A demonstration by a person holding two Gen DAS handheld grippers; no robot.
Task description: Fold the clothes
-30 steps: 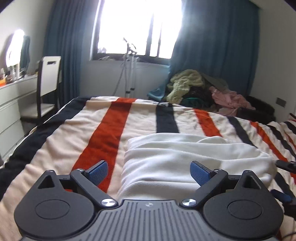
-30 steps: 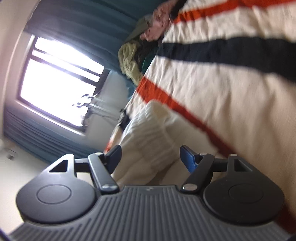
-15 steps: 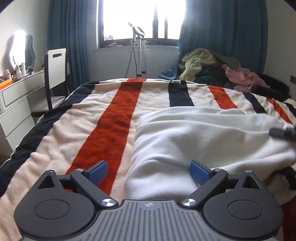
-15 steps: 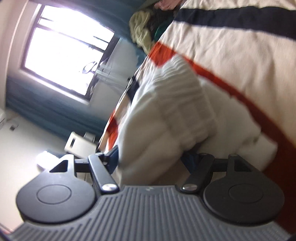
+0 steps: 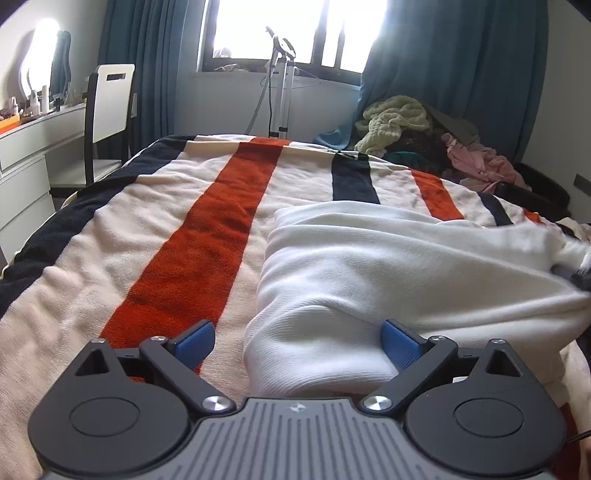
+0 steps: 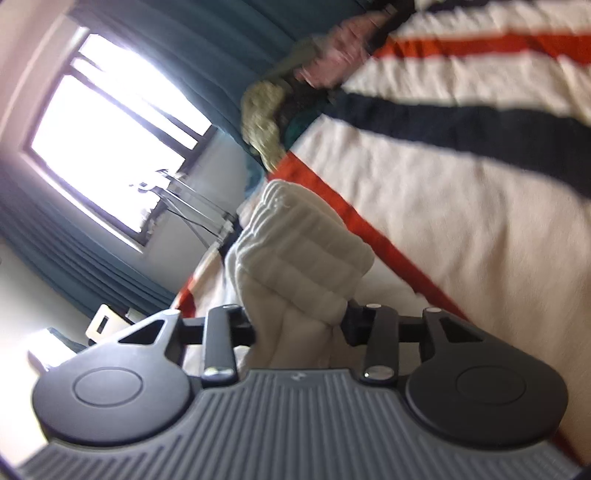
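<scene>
Lying bunched on the striped bed [image 5: 155,236], the white ribbed sweater [image 5: 388,273] fills the lower right of the left view. The left claw [image 5: 297,341] is spread wide, level, fingers either side of the hem. The right claw [image 6: 299,326], rolled sideways, is clamped on a cuff fold.

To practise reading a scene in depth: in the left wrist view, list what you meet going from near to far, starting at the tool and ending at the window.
Left tool → white garment → striped blanket → pile of clothes → garment steamer stand → window.
</scene>
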